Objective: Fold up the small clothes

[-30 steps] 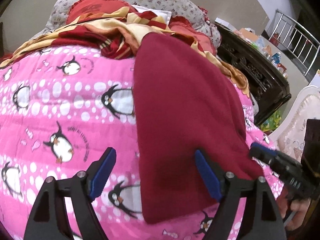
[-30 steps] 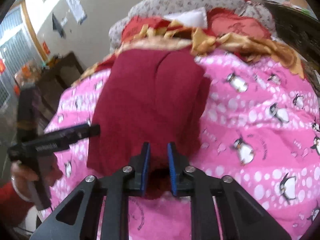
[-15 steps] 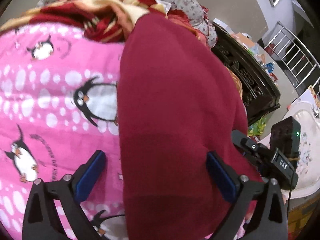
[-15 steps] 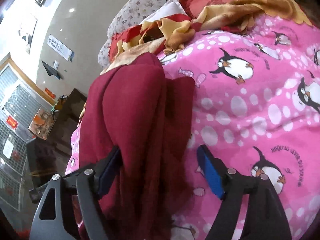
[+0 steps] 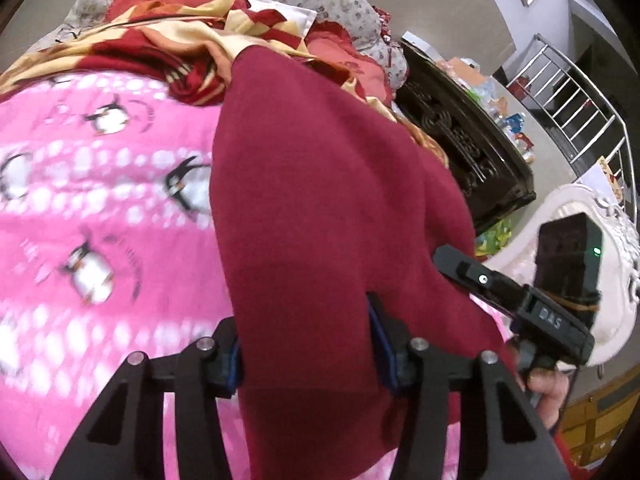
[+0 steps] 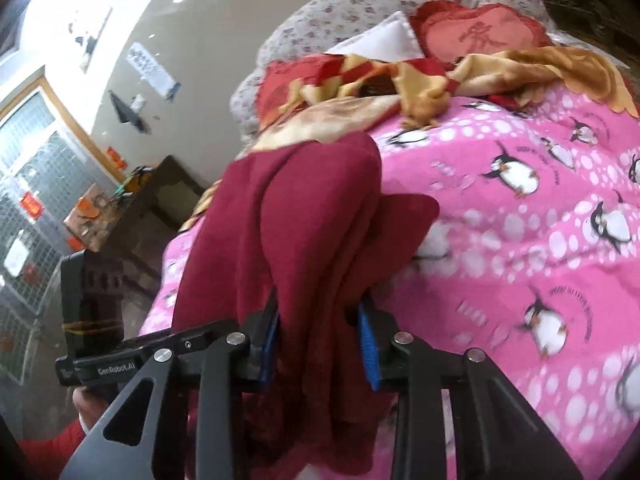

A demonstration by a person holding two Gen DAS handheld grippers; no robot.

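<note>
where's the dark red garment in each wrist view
Left wrist view: the dark red garment fills the centre, running down into the left tool.
Right wrist view: it sits centre-left, bunched in the right tool.
Shared landmark: the pink penguin blanket.

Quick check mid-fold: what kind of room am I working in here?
Most likely a bedroom in a home. The maroon garment lies on a bed spread with a pink penguin blanket, pillows are piled at its head, and a dark carved wooden cabinet stands beside it.
</note>
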